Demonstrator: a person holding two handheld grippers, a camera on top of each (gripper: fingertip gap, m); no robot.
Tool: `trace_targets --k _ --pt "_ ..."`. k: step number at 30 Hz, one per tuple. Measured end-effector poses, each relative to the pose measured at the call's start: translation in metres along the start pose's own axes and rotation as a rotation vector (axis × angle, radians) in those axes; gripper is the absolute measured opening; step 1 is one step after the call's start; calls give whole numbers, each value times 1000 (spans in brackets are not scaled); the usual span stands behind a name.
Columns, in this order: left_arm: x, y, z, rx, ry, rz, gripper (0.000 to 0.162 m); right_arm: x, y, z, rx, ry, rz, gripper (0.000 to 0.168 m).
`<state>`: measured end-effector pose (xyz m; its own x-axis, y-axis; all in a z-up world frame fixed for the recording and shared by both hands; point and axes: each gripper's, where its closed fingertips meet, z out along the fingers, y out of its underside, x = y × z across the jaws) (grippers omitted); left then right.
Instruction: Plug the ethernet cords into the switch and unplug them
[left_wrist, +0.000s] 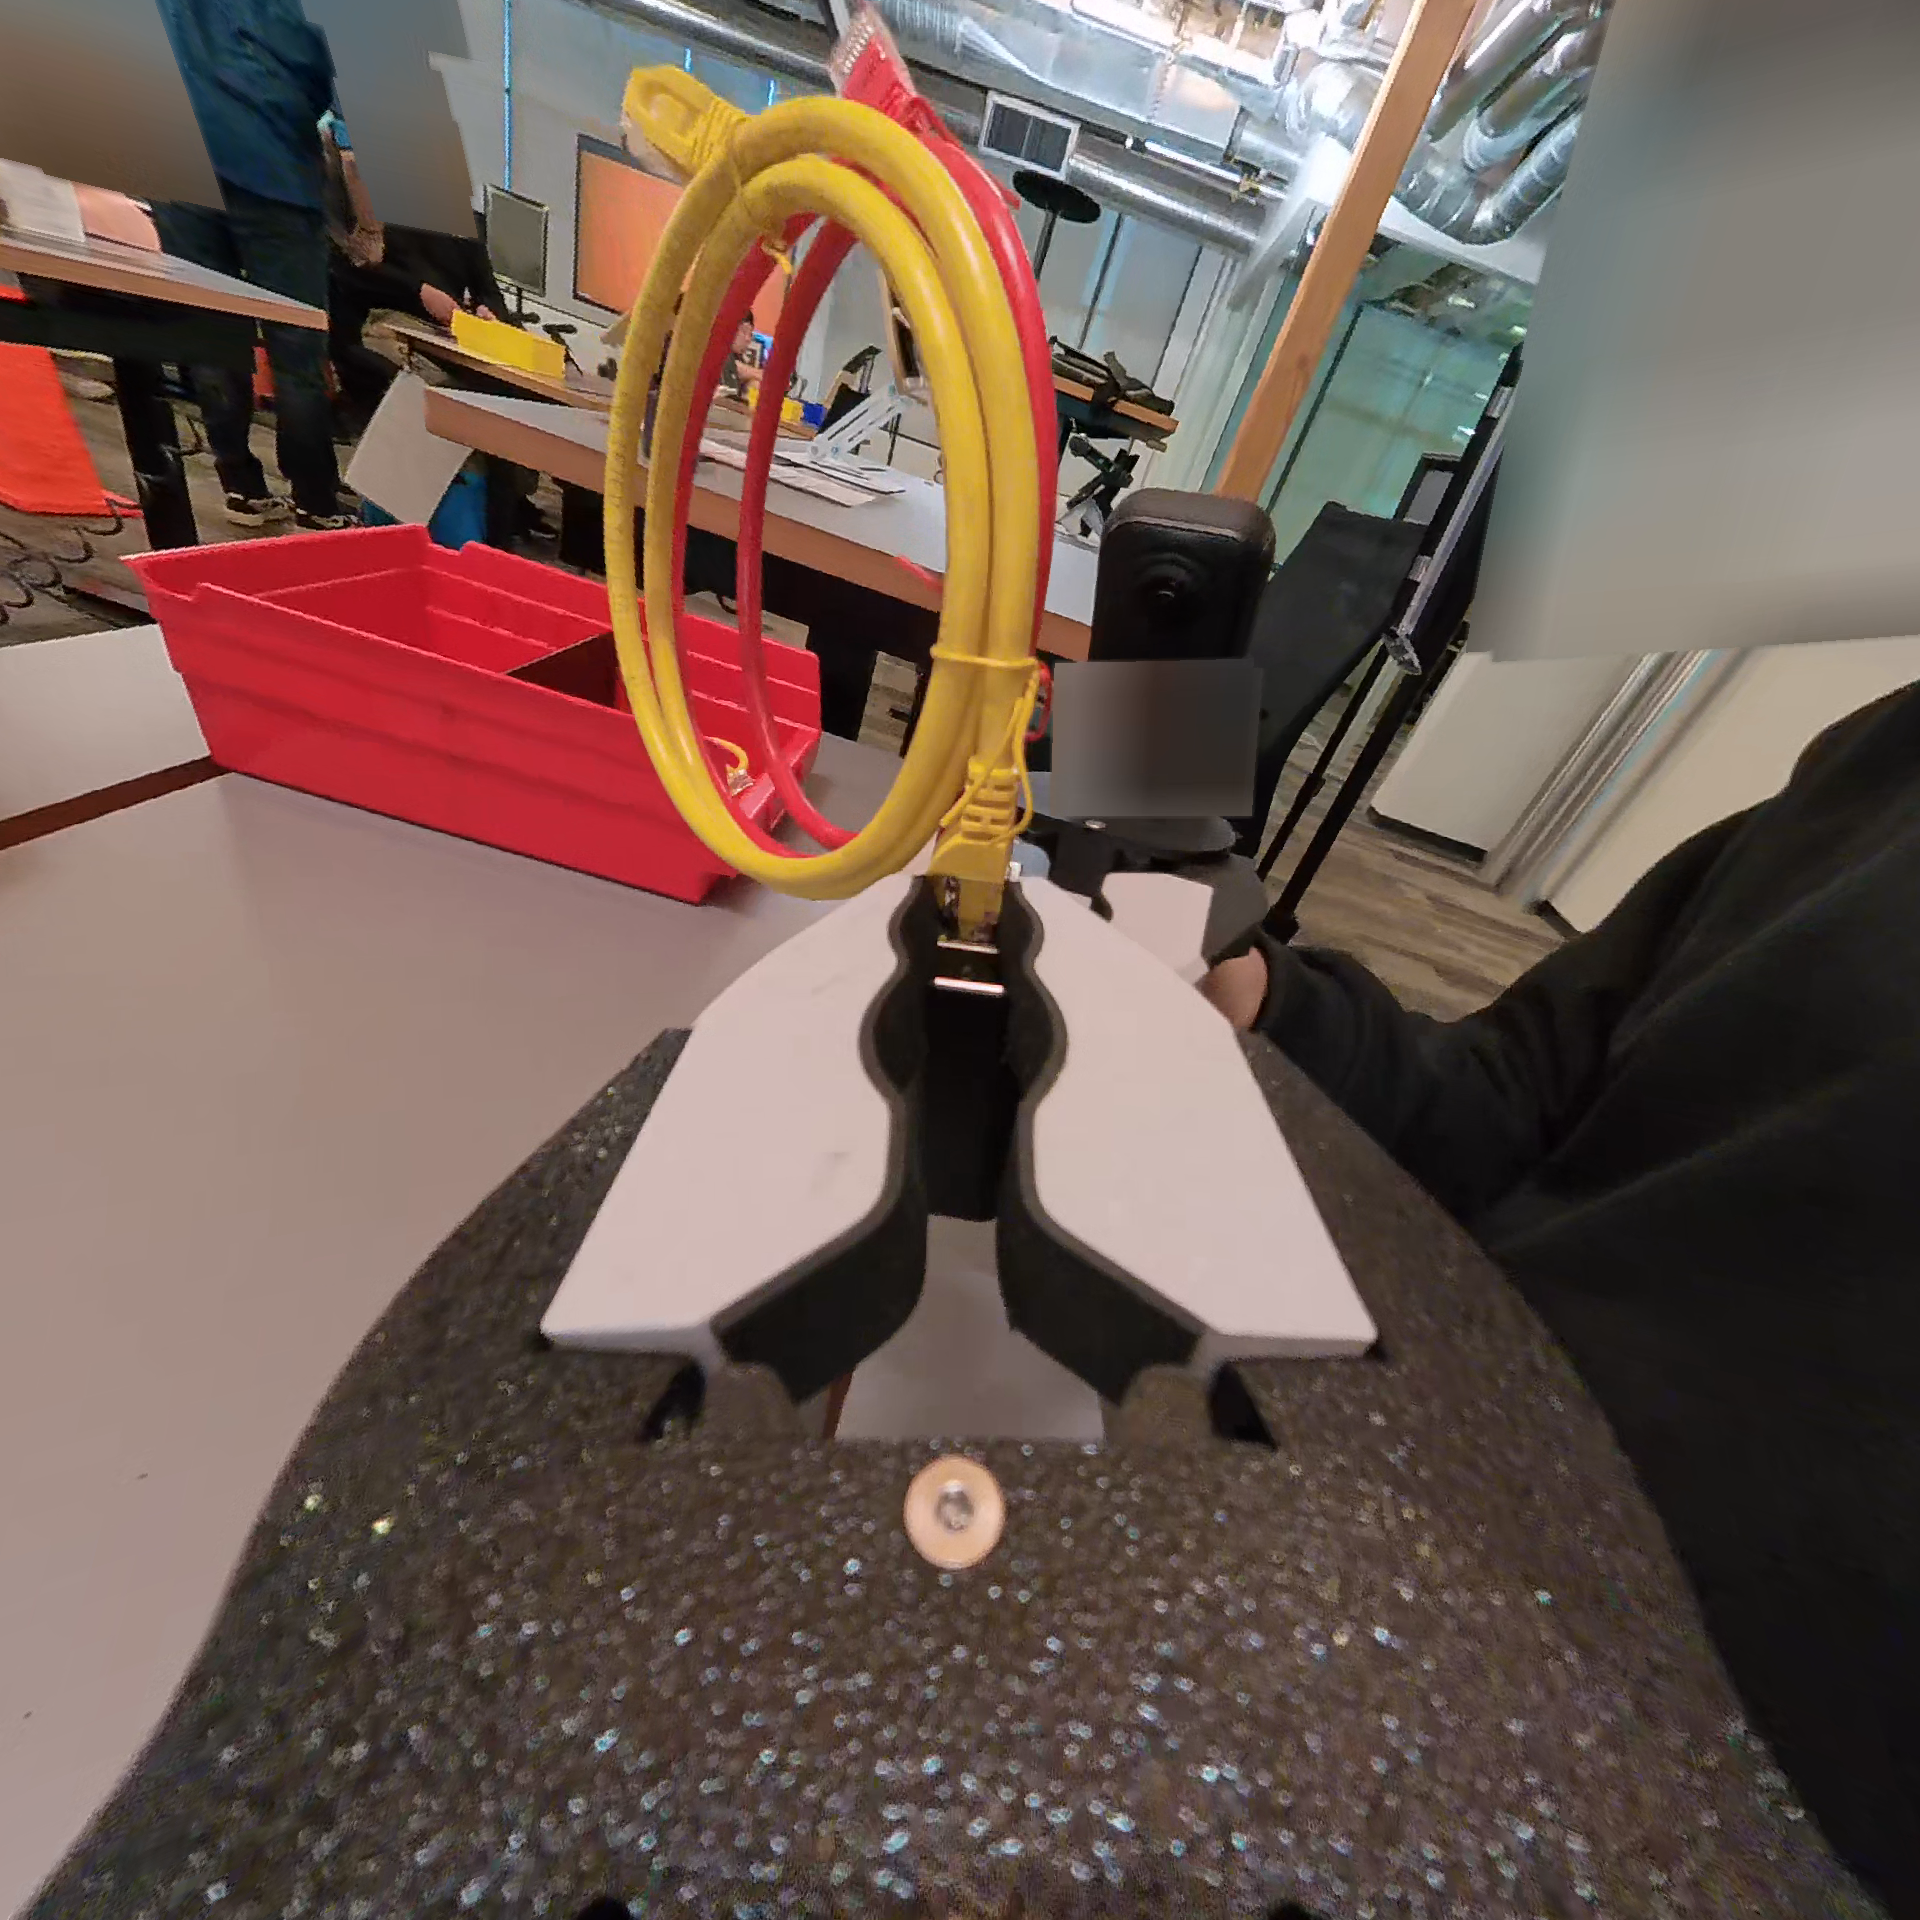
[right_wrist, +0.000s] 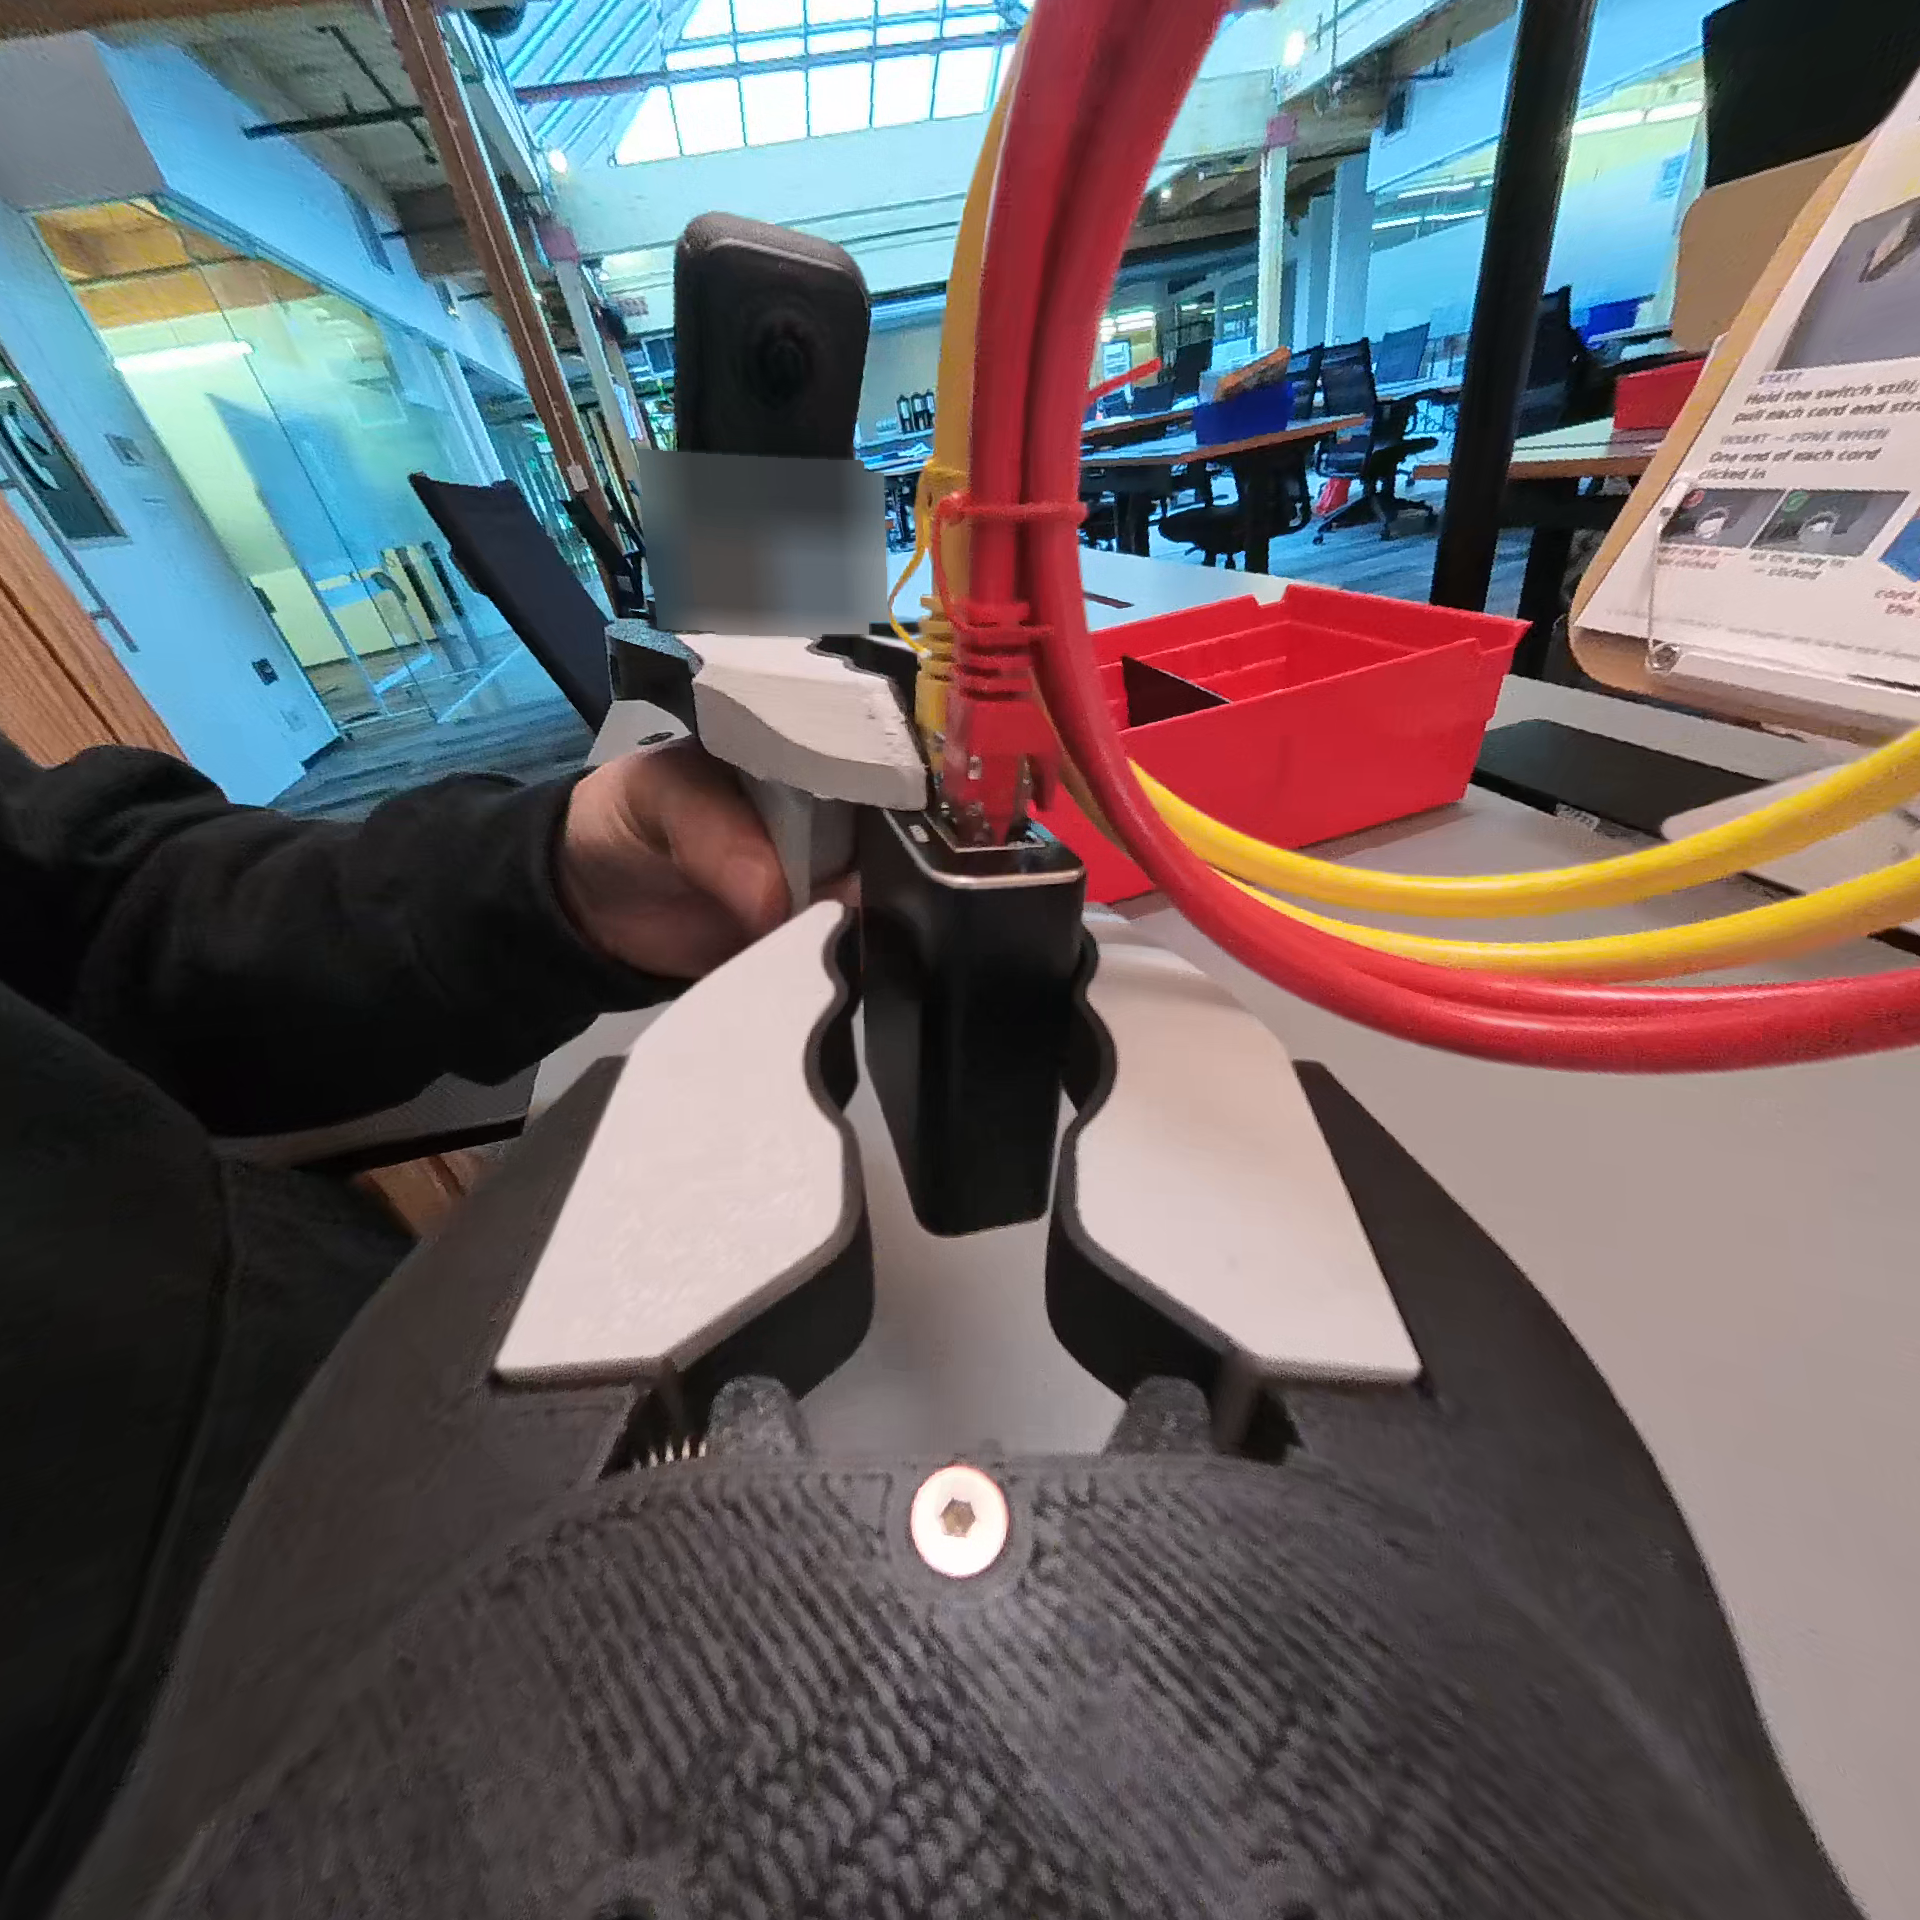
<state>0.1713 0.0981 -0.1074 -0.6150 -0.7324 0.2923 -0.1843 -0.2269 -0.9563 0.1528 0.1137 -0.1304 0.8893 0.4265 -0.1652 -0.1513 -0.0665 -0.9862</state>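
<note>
Left wrist view: my left gripper (left_wrist: 971, 914) is closed on the yellow cord (left_wrist: 821, 499) at its plug, which is seated in the switch (left_wrist: 968, 1081).

Right wrist view: my right gripper (right_wrist: 961, 1029) is clamped on the switch (right_wrist: 961, 1039); the red cord (right_wrist: 997, 717) is plugged beside the yellow.

Step, as I judge: unplugging yellow. Next: depress latch, pull straight.

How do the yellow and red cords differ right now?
The left gripper pinches the yellow cord at its plug; nothing grips the red cord. In the right wrist view, the red cord's plug sits nearer the camera, the yellow's behind. Both are tied coils, plugged into the black switch held by the right gripper.
</note>
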Motion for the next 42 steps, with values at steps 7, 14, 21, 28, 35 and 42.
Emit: trace_targets --k 7,14,21,28,35,42 --pt "7 0 0 17 61 -93 12 -9 0 -6 -37 -71 -5 27" --pt "4 5 3 -120 -60 121 12 -7 5 -8 -11 -137 127 27" --pt "8 -4 1 -3 35 -163 11 -11 -2 -8 -36 -105 58 28" --pt "6 -2 5 -72 -67 30 12 -9 1 -10 -31 -109 111 28" --pt "10 -7 5 8 39 -205 10 -11 -5 -13 -29 -105 77 28" --pt "10 -6 9 -121 -71 88 11 -10 -4 -12 -10 -114 118 26"
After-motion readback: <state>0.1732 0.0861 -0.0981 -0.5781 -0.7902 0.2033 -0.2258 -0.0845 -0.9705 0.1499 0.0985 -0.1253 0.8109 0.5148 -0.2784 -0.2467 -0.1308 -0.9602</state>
